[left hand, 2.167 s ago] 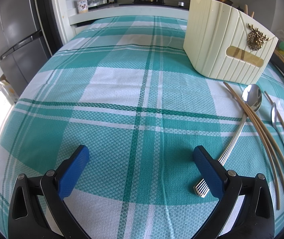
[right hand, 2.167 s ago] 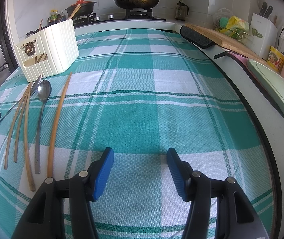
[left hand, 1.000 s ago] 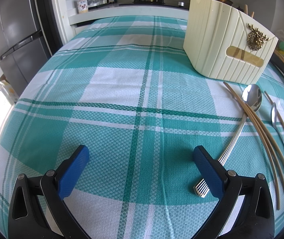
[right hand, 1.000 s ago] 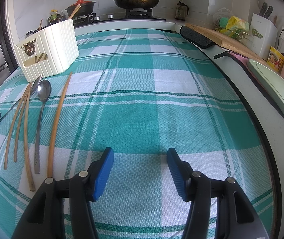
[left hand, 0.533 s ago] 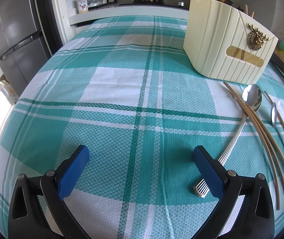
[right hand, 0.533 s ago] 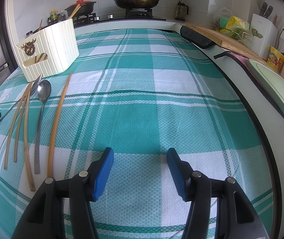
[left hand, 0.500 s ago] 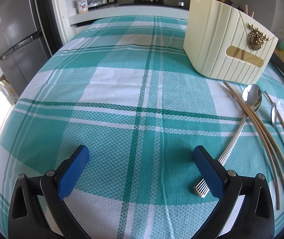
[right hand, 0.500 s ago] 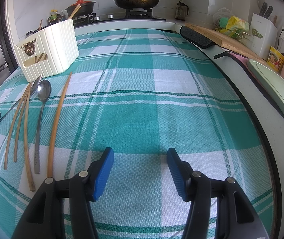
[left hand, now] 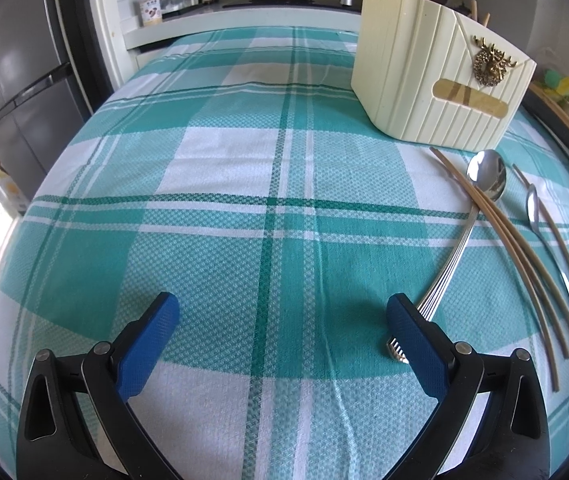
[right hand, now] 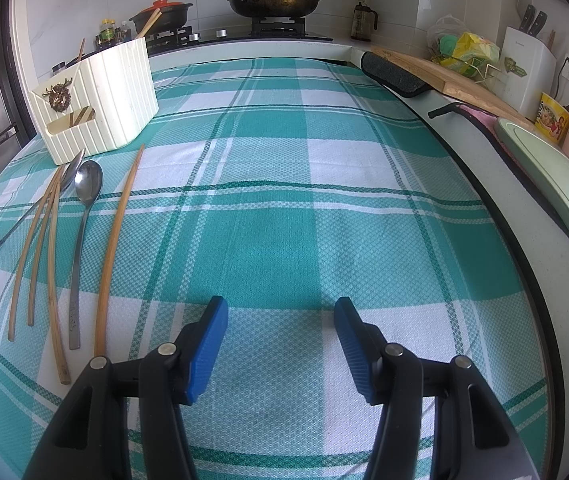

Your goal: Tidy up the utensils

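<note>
A cream ribbed utensil holder point(left hand: 432, 88) stands on the teal plaid cloth; it also shows in the right wrist view point(right hand: 96, 100). In front of it lie two steel spoons point(left hand: 460, 236) point(left hand: 540, 232) and several wooden chopsticks point(left hand: 520, 264). In the right wrist view the spoons point(right hand: 84, 216) and chopsticks point(right hand: 114, 240) lie at the left. My left gripper point(left hand: 282, 314) is open and empty, its right finger next to the big spoon's handle end. My right gripper point(right hand: 280, 316) is open and empty over bare cloth, right of the chopsticks.
A stove with a pan point(right hand: 272, 0) and pot point(right hand: 160, 12) lies beyond the table's far edge. A cutting board point(right hand: 444, 76), a green tray point(right hand: 556, 176) and a knife block point(right hand: 524, 64) line the right counter. A fridge point(left hand: 12, 80) stands at the left.
</note>
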`<action>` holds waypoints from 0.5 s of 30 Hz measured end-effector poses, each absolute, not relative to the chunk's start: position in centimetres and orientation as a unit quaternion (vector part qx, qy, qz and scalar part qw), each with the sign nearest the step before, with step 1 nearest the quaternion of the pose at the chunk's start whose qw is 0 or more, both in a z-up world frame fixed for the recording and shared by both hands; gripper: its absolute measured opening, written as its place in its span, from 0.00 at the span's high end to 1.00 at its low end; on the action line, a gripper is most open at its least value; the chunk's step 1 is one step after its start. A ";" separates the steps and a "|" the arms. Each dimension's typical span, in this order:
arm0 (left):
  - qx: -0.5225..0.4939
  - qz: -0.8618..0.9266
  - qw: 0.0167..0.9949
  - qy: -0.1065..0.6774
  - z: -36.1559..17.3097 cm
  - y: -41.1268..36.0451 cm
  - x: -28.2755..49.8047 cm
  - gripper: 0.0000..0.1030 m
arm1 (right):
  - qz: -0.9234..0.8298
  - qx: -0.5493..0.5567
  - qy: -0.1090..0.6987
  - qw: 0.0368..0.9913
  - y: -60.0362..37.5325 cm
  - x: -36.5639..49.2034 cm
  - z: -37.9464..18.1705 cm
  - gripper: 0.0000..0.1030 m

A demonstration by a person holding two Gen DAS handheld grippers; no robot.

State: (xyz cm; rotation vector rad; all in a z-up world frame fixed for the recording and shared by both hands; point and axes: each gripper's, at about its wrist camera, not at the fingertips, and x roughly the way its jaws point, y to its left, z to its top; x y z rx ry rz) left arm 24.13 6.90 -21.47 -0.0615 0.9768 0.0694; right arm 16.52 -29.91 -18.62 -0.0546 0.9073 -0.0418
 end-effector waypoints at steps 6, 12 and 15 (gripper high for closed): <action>-0.037 0.012 0.904 0.426 -18.7 6.5 21.1 0.01 | -0.018 -0.023 0.438 0.898 -30.0 16.5 -18.6 0.45; -0.038 0.003 0.917 0.396 -15.8 6.8 18.8 0.01 | -0.022 -0.028 0.438 0.898 -29.8 16.5 -18.7 0.44; -0.043 0.001 0.920 0.390 -15.2 7.2 18.0 0.01 | -0.023 -0.028 0.438 0.898 -29.9 16.5 -18.6 0.44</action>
